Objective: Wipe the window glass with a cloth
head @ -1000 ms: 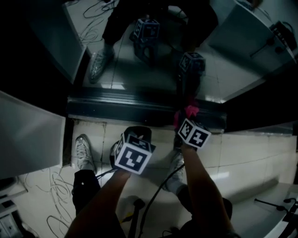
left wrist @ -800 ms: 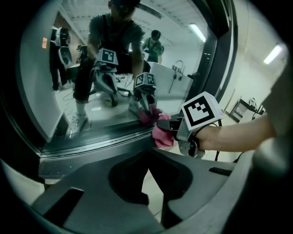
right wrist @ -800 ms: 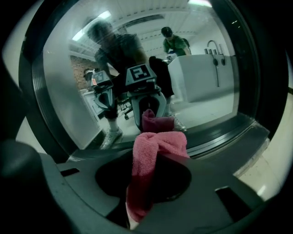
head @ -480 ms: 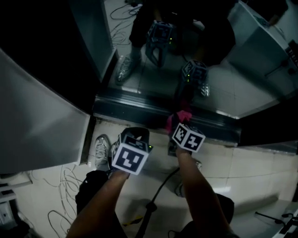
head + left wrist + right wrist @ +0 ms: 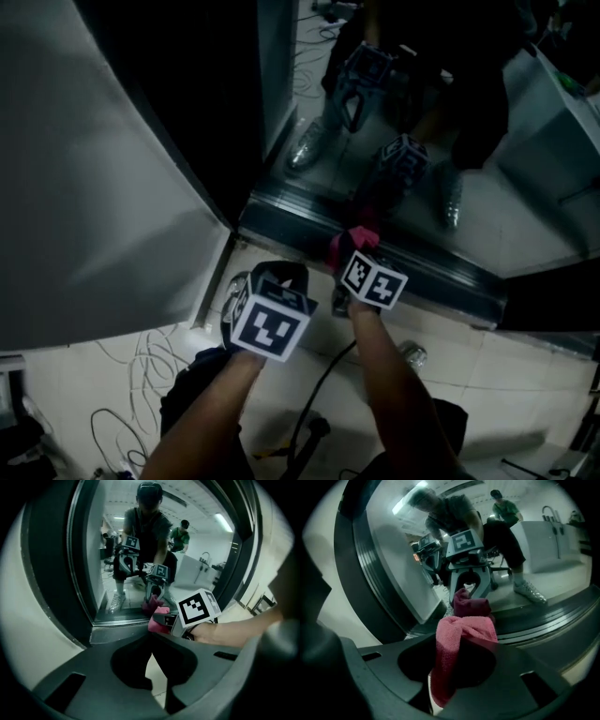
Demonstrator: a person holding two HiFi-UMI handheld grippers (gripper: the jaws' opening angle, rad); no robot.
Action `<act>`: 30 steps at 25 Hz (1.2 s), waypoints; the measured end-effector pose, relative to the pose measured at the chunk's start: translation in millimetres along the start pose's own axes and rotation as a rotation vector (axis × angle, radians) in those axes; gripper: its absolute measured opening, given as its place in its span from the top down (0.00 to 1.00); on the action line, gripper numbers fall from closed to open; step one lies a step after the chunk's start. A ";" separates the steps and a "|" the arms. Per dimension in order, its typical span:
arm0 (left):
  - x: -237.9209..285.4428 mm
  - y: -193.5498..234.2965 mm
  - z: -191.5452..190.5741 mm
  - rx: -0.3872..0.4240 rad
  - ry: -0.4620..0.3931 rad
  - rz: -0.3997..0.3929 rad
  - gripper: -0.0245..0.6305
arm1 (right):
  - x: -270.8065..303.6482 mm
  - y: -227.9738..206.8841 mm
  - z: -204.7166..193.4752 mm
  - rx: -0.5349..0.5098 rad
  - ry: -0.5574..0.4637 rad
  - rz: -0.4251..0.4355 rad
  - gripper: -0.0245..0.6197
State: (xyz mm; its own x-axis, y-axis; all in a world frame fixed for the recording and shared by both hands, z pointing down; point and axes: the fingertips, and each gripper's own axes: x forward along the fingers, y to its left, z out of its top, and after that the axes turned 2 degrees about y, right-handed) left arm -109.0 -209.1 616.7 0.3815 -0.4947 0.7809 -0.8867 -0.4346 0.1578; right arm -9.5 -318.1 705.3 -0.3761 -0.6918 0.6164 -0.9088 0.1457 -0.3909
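The pink terry cloth (image 5: 464, 634) was pinched between the jaws of the right gripper (image 5: 354, 262). Its bunched end touched the reflective window glass (image 5: 487, 211) at the pane's bottom edge, just above the dark metal lower frame (image 5: 441, 272). The left gripper (image 5: 151, 641) hung just beside the right one, clear of the glass, with its jaws pressed together on nothing. Wiping appeared to be in hand low on the pane. The next stroke would call for steady pressure and a sweep along or up the glass, with the cloth kept off the frame.
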 end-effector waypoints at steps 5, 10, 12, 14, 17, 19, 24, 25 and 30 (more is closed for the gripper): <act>-15.9 26.9 -10.2 -0.032 -0.003 0.012 0.96 | 28.7 49.2 -7.2 -0.030 0.035 0.078 0.82; -28.3 51.7 -22.8 -0.080 -0.011 0.030 0.96 | 56.3 102.6 -11.9 -0.086 0.061 0.160 0.82; -31.5 56.2 -25.7 -0.096 -0.017 0.031 0.96 | 64.6 117.1 -12.9 -0.100 0.068 0.176 0.82; -35.1 61.3 -27.0 -0.103 -0.023 0.032 0.96 | 71.2 130.7 -13.2 -0.116 0.073 0.193 0.82; -40.4 72.0 -30.8 -0.108 -0.028 0.042 0.96 | 80.4 150.9 -15.4 -0.140 0.080 0.228 0.82; -42.4 78.7 -36.0 -0.120 -0.027 0.047 0.96 | 87.3 162.9 -18.8 -0.154 0.088 0.248 0.82; -45.8 86.9 -41.7 -0.139 -0.033 0.045 0.96 | 100.2 186.5 -21.2 -0.181 0.095 0.278 0.82; -46.8 87.7 -40.5 -0.132 -0.040 0.049 0.96 | 101.0 189.2 -20.8 -0.185 0.093 0.283 0.82; -49.3 91.5 -38.0 -0.125 -0.061 0.060 0.96 | 90.7 201.7 -14.5 -0.202 0.070 0.320 0.82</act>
State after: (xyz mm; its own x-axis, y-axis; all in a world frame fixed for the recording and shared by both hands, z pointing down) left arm -218.8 -195.8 615.6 0.3388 -0.5632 0.7537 -0.9325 -0.3077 0.1892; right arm -229.6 -341.2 692.3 -0.6515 -0.5397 0.5332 -0.7582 0.4876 -0.4329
